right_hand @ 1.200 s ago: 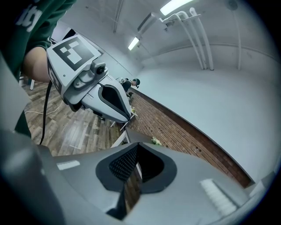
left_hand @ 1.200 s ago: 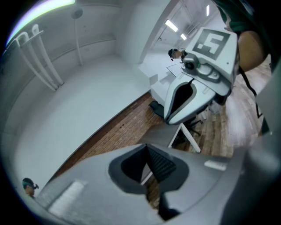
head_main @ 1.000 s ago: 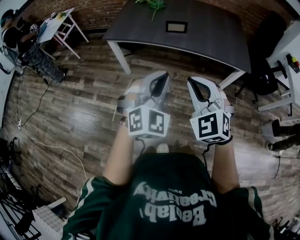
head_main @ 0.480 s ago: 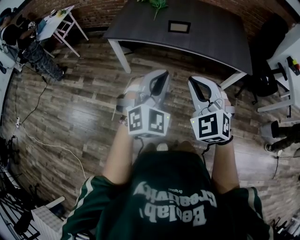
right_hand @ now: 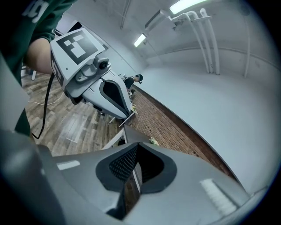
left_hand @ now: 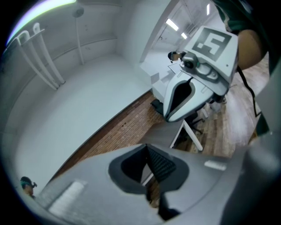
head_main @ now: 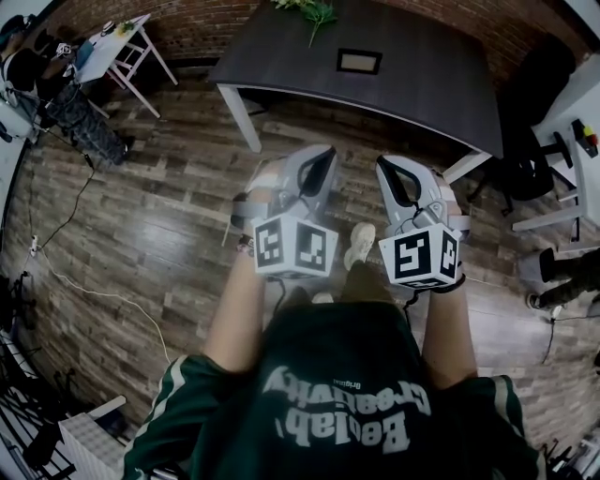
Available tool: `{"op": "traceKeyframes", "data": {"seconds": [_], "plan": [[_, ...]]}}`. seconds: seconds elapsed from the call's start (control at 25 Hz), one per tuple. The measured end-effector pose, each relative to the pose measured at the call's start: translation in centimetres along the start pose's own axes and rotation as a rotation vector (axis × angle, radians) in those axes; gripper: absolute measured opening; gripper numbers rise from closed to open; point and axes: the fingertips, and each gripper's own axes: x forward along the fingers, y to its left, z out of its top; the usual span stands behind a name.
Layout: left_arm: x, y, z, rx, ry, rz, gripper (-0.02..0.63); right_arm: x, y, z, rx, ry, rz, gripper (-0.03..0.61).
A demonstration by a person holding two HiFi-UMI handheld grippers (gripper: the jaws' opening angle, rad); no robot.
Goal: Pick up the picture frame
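Note:
The picture frame, small and dark with a pale middle, lies flat on the dark table at the far side of the head view. Both grippers hang over the wooden floor, well short of the table. My left gripper points toward it with its jaws shut and nothing between them. Beside it, my right gripper is also shut and empty. In the left gripper view the closed jaws of the left gripper frame the table's corner, with the right gripper alongside. The right gripper view shows the right gripper shut too.
A green plant sprig lies at the table's far edge. A white side table and a seated person are at the far left. A black chair and a white desk stand to the right. Cables run across the floor.
A shoe has come into sight between the two grippers, and the table and frame have shifted slightly in the head view. Both grippers hold the same pose.

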Motion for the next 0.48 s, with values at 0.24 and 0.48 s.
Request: {"op": "traceKeyframes", "data": {"seconds": [0.24, 0.48], "plan": [[0.9, 0.5, -0.6, 0.002, 0.019, 0.023, 0.003, 1.1, -0.9, -0.2, -0.031, -0.018, -0.006, 0.006], [3.0, 1.6, -0.9, 0.007, 0.026, 0.037, 0.003, 3.1, -2.4, -0.9, -0.043, -0.037, -0.004, 0.006]]}}
